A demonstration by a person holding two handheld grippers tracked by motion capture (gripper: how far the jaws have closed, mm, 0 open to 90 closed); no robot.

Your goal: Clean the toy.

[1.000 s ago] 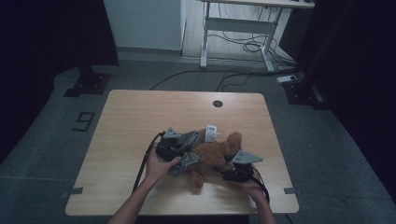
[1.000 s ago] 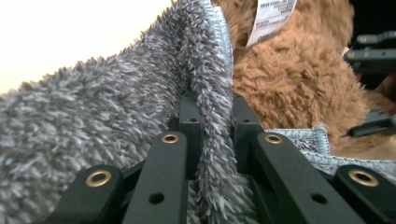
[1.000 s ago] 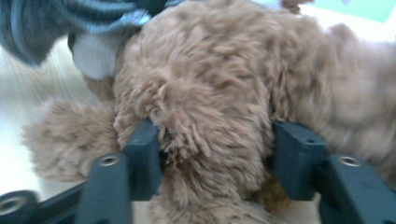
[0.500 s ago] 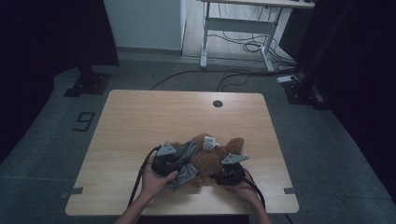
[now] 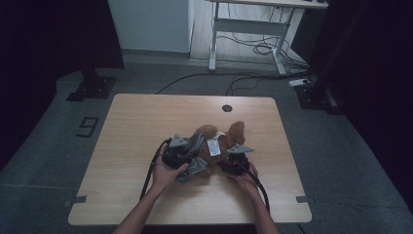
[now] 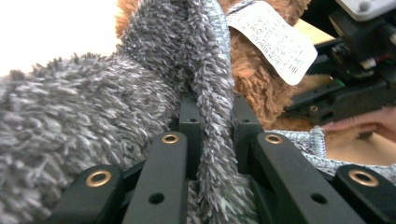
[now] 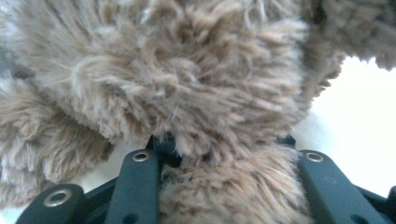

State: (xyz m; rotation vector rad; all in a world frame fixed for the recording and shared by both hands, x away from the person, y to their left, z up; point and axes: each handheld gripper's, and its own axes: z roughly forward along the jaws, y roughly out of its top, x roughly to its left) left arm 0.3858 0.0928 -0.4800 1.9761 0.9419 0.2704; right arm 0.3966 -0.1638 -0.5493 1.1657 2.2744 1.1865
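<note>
the right gripper [image 5: 233, 162] has just been closing on the brown plush toy [image 5: 217, 141], fur between its jaws; the left gripper [image 5: 187, 155] stays clamped on the grey fleece garment [image 6: 205, 70] (toward the tabletop's [image 5: 146, 117] near edge), so dressing can proceed.

High view: dim room, the desk [image 5: 146, 126] the brightest surface, darkness deepening toward the corners around it, detail soft and grainy. Gripper views: close fur sharp at centre, blurred toward the edges; the desk behind it overexposed to white glare; no hard shadows.
</note>
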